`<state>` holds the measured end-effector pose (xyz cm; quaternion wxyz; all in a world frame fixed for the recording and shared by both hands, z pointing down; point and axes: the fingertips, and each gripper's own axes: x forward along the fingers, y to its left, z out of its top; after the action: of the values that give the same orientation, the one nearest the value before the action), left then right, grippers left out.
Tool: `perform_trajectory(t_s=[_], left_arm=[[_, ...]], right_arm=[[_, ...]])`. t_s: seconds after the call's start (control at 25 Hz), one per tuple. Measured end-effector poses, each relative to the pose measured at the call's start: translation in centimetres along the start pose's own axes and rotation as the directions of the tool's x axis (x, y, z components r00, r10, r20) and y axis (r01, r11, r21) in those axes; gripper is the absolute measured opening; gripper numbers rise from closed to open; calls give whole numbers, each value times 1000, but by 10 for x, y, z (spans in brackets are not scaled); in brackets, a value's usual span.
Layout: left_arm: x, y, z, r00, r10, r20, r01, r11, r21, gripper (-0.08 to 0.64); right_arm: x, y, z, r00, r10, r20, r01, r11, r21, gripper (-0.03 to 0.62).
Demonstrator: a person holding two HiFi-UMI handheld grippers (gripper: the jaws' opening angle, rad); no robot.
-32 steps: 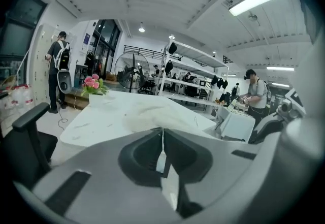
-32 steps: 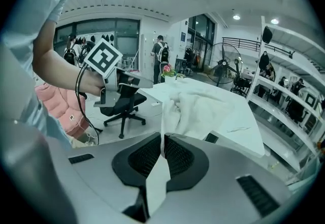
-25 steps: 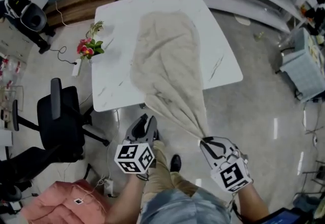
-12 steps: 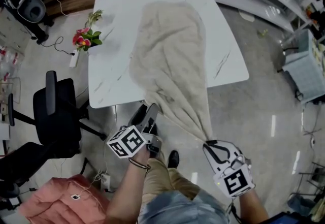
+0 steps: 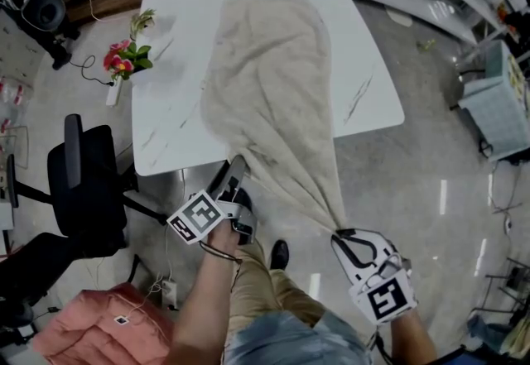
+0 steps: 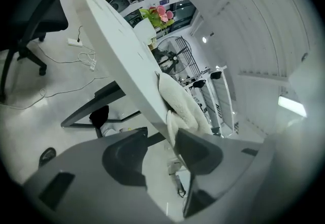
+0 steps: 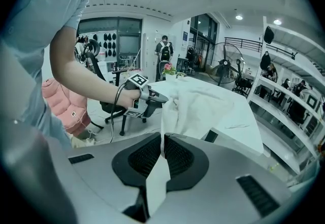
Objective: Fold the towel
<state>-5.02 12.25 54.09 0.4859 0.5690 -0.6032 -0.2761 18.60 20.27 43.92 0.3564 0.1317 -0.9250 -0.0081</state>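
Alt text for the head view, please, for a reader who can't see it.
A beige towel lies on a white table, its near end pulled to a point off the edge and clamped in the right gripper. The left gripper points at the towel's side by the table edge; its jaws have just been closing but stand apart, nothing pinched.

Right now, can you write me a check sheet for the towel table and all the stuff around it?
Surface: white table.
Job's things: towel spread on it, one end hanging off the near edge.
Clutter: flowers by the left edge.
Grippers: right tongs shut on the towel's corner; left tongs open, just been closing, towel edge between them, not pinched.
Cables: white cable on the floor.
Surroundings: black chair, pink jacket.
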Motion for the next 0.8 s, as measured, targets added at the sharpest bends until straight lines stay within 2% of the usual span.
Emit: perform_trajectory(t_s=[0.2, 0.32, 0.52, 0.68, 0.8], left_arm=[[-8, -1, 5, 999, 29, 18, -30, 999, 25, 126], [-28, 3, 5, 996, 74, 45, -76, 997, 28, 71], [-67, 2, 24, 984, 138, 113, -146, 988, 59, 38], [-106, -11, 46, 963, 196, 184, -224, 964, 145, 37], [-132, -26, 59, 945, 213, 250, -256, 954, 157, 37]], right_arm=[[3, -1, 2, 1000, 2, 17, -1, 1000, -1, 37], [5, 1, 2, 1000, 6, 28, -6, 1000, -2, 37], [14, 7, 7, 998, 25, 49, -24, 1000, -20, 37], [18, 17, 14, 997, 44, 67, -41, 998, -41, 37], [17, 23, 22, 995, 52, 89, -46, 997, -66, 37]])
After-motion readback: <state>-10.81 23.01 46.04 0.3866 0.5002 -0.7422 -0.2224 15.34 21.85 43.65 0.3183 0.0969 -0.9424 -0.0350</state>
